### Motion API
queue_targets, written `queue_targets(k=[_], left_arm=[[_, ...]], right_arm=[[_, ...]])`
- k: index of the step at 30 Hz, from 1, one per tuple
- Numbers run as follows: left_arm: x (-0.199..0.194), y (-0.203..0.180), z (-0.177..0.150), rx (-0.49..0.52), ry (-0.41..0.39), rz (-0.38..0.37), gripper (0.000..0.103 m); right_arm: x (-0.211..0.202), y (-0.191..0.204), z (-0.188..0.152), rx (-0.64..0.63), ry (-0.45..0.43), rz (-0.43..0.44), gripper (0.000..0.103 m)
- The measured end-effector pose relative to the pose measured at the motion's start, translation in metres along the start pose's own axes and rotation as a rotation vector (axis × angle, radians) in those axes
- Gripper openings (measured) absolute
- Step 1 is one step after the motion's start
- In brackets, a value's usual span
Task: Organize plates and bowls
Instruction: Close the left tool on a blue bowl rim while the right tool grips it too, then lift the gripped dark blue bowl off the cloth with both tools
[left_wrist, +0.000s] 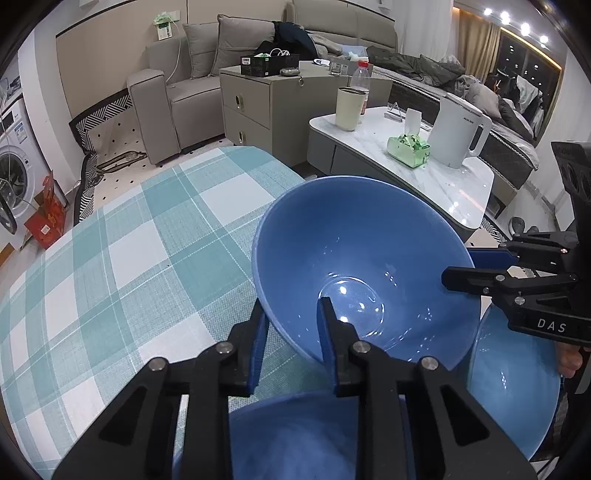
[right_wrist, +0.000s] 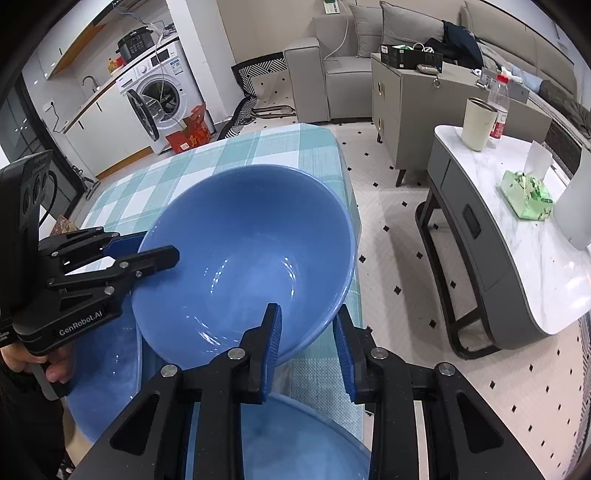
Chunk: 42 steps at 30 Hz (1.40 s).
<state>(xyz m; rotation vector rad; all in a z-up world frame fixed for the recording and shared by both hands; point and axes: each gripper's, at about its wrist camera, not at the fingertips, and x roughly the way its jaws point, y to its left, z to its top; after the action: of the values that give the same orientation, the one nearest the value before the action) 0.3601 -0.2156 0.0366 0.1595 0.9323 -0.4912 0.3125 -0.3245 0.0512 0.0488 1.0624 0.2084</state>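
Both the left gripper (left_wrist: 291, 325) and the right gripper (right_wrist: 308, 325) pinch opposite rims of the blue bowl (left_wrist: 354, 258); they should lift evenly above the table (left_wrist: 110, 258) edge, keeping it level.

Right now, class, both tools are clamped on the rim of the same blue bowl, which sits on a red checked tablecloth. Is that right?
Not quite: the tablecloth is teal and white checked, not red, as the left wrist view shows. The rest holds: the left tool and the right tool both grip the rim of the same blue bowl.
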Motion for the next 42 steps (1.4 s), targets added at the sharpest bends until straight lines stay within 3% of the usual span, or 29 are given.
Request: queue_targets(k=[21, 42], left_arm=[[-0.016, 0.0, 0.005, -0.003, -0.061, 0.0, 0.024], [-0.082, -0.006, -0.008, -0.001, -0.17, 0.025, 0.024]], right_arm=[[-0.023, 0.009, 0.005, -0.014, -0.061, -0.046, 0.025], [-0.089, 0.041, -0.006, -0.062, -0.185, -0.056, 0.025]])
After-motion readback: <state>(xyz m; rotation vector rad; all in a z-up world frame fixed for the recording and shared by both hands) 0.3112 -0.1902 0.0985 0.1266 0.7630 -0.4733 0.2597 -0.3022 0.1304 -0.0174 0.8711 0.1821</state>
